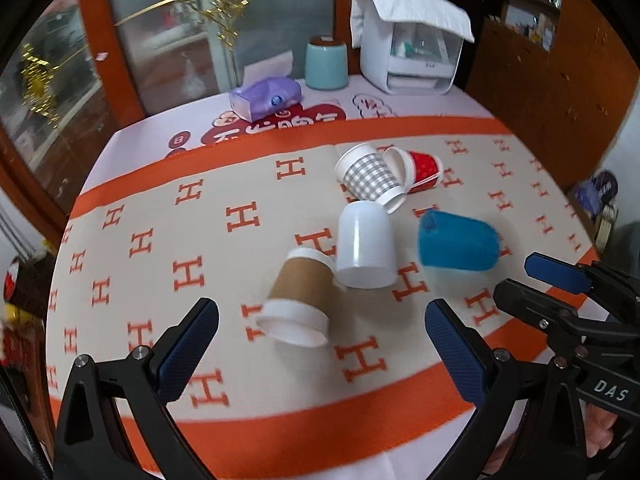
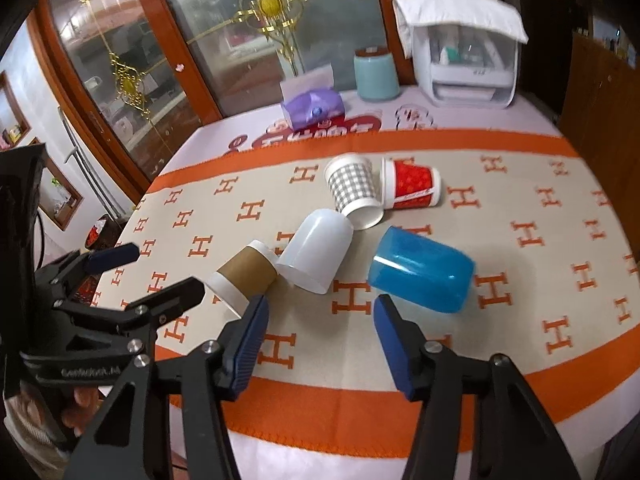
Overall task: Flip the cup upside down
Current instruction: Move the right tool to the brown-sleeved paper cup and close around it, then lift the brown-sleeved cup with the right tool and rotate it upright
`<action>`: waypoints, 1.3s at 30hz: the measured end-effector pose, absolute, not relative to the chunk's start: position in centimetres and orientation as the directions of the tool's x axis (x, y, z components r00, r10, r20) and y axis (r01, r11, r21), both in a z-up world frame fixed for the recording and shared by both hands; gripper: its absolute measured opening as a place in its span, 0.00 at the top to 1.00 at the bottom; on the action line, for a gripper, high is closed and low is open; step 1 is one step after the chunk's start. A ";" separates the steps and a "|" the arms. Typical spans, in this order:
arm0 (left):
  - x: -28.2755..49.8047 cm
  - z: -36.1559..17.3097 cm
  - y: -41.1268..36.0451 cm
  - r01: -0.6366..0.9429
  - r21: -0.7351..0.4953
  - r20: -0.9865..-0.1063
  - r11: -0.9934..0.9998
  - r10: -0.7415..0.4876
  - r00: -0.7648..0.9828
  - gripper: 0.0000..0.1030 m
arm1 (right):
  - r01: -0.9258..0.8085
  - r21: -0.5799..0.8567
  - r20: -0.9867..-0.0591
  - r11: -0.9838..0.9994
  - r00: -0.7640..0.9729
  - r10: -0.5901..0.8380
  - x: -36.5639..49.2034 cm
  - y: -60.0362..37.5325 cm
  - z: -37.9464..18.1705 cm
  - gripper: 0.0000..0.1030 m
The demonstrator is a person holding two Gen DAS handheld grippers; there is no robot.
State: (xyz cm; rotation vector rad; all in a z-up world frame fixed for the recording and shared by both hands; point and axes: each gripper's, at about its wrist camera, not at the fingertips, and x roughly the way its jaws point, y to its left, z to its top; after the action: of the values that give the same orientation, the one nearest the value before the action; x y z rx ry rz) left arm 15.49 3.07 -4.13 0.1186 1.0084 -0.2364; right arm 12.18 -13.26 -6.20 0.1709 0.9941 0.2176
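Both views are smeared by motion, so the print on the cups and on the far cloth cannot be read. The left gripper (image 1: 322,344) is cut off at the frame bottom; its fingers stand wide apart with nothing between the pads, low over the cloth. In the right wrist view the right gripper (image 2: 318,340) likewise has its jaws spread and holds nothing; the other gripper shows at nine o'clock, with fingertips of the person's hand partly visible beneath it.

Five cups lie on their sides on the H-patterned orange and beige cloth (image 1: 132,240). The brown-sleeved paper cup (image 1: 298,300) lies just ahead of the left gripper, mouth toward the camera. At its two o'clock, touching it, is the white plastic cup (image 1: 366,250). The blue translucent cup (image 2: 420,276) lies just beyond the right gripper at one o'clock. Farther back, the grey checked paper cup (image 1: 370,176) and the red paper cup (image 1: 424,170) lie together, touching.

At twelve o'clock stand a teal canister (image 1: 326,62), a purple tissue pack (image 1: 266,98) and a white appliance (image 1: 412,48).
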 end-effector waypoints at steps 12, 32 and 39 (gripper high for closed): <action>24.1 -12.3 3.2 0.318 -0.049 -0.967 0.947 -0.124 0.221 0.14 | -0.010 0.398 -0.861 0.917 0.340 0.378 17.3 -13.1 -12.9 0.48; 24.4 -15.9 3.6 0.248 -0.117 -0.986 0.962 -0.142 0.086 0.43 | 0.013 0.423 -0.861 0.906 0.319 0.397 16.6 -14.0 -14.3 0.48; 19.7 -13.0 3.0 0.152 -0.166 -0.978 0.974 -0.182 0.101 0.42 | 0.027 0.429 -0.849 0.903 0.354 0.393 14.6 -15.7 -13.5 0.48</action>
State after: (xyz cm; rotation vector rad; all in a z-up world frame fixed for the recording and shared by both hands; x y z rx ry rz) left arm 19.73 2.95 -12.99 -0.0246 1.4486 -0.2472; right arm 14.56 -15.66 -13.54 0.4043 1.1933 0.2451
